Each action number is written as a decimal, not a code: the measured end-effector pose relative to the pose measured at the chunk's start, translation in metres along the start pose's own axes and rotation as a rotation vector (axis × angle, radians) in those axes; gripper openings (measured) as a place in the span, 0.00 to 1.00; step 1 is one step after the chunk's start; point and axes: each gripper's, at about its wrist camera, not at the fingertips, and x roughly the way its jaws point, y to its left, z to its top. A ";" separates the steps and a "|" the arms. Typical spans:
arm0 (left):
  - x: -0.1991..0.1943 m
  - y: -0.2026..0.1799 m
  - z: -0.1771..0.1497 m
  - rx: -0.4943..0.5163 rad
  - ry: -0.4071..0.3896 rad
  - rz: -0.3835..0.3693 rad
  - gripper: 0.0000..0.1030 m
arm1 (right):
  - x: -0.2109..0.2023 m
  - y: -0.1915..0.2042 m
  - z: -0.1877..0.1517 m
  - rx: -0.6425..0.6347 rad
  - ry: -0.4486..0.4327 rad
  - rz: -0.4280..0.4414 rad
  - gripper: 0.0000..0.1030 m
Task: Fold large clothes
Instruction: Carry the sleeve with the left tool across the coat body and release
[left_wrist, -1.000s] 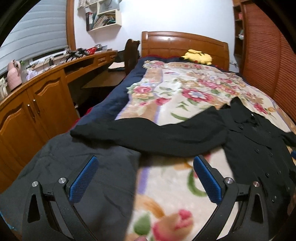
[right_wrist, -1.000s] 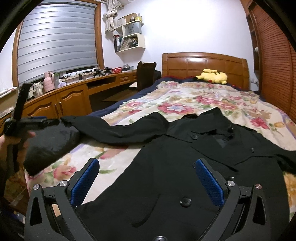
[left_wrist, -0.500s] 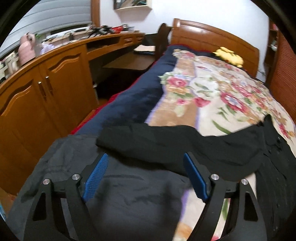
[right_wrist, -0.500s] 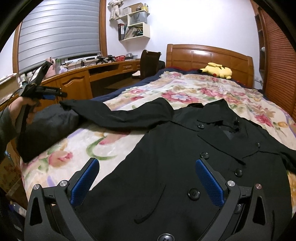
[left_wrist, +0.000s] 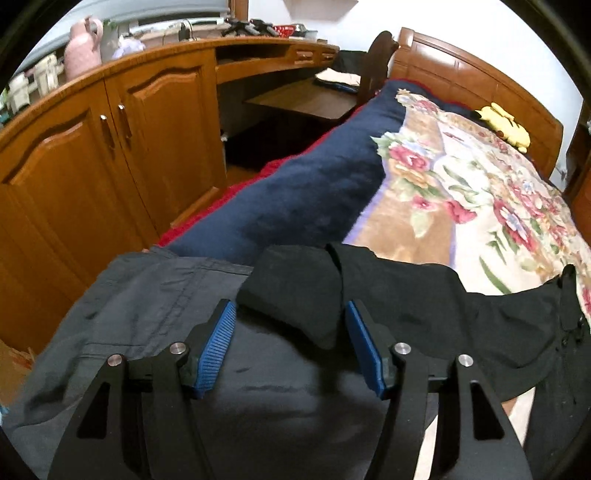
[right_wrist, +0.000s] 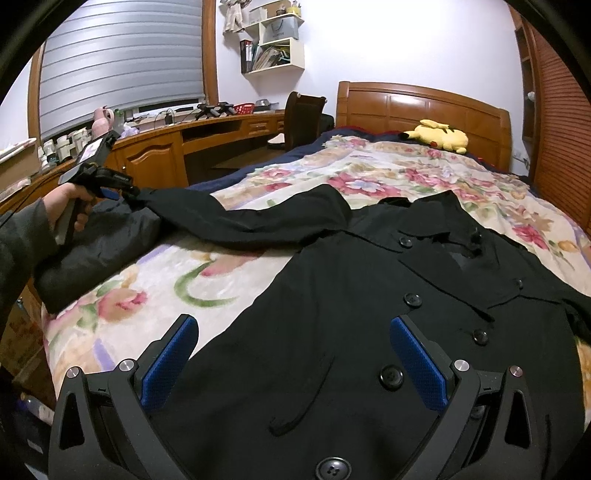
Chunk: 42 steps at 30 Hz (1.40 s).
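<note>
A black buttoned coat (right_wrist: 369, 295) lies front up on the flowered bed, its left sleeve (right_wrist: 240, 218) stretched out toward the bed's left edge. In the left wrist view my left gripper (left_wrist: 291, 343) is open, its blue pads on either side of the sleeve's cuff (left_wrist: 295, 291), not clamped on it. The left gripper also shows in the right wrist view (right_wrist: 107, 184) at the sleeve's end. My right gripper (right_wrist: 295, 358) is open and empty, hovering over the coat's lower front.
A dark grey garment (left_wrist: 147, 332) lies under the cuff at the bed's left corner. Wooden cabinets (left_wrist: 92, 155) and a desk run along the left. A yellow plush toy (right_wrist: 439, 136) sits by the headboard (right_wrist: 417, 107). A chair (right_wrist: 303, 118) stands at the desk.
My left gripper has moved left and down to the sleeve's cuff, and its jaws have narrowed around it. My right gripper has moved closer over the coat's front, still open.
</note>
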 end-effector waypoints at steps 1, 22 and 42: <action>0.002 -0.002 0.000 0.001 0.006 -0.004 0.43 | 0.000 -0.001 0.000 0.000 0.000 0.002 1.00; -0.137 -0.166 -0.033 0.346 -0.246 -0.219 0.06 | -0.044 -0.033 -0.004 0.040 -0.088 -0.070 1.00; -0.232 -0.332 -0.188 0.656 -0.236 -0.644 0.06 | -0.092 -0.074 -0.022 0.135 -0.073 -0.233 1.00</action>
